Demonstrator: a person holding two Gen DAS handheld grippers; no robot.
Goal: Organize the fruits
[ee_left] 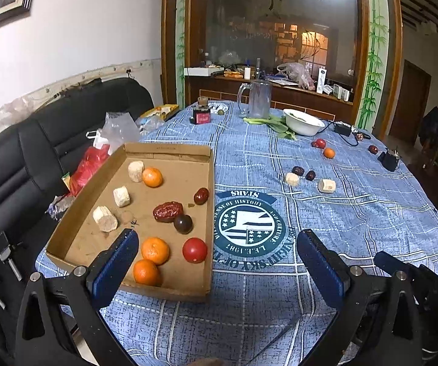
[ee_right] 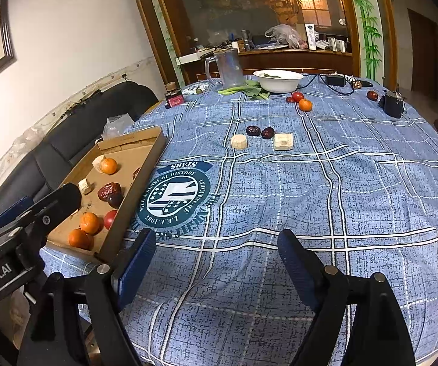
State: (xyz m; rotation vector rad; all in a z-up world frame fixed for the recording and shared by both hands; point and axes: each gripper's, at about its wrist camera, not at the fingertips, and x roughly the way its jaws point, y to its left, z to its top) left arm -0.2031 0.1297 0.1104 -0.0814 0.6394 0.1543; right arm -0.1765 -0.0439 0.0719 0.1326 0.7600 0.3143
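Note:
A shallow cardboard tray (ee_left: 170,152) lies at the table's left edge. It holds three oranges (ee_left: 155,250), a tomato (ee_left: 194,250), red dates (ee_left: 168,211), a dark round fruit (ee_left: 183,224) and three pale chunks (ee_left: 121,196). My left gripper (ee_left: 215,244) hovers open over the tray's near right corner, touching nothing. Out on the blue cloth lie two pale chunks (ee_right: 239,141), two dark dates (ee_right: 253,130), a tomato (ee_right: 297,96), an orange (ee_right: 305,105) and a lone date (ee_right: 372,95). My right gripper (ee_right: 215,238) stands open above bare cloth, well short of them.
At the table's far side stand a glass mug (ee_left: 260,97), a white bowl (ee_left: 302,121) with greens beside it, and a red-labelled jar (ee_left: 202,116). A black device (ee_left: 390,159) and a cable lie at far right. A black sofa (ee_left: 36,152) with plastic bags borders the left.

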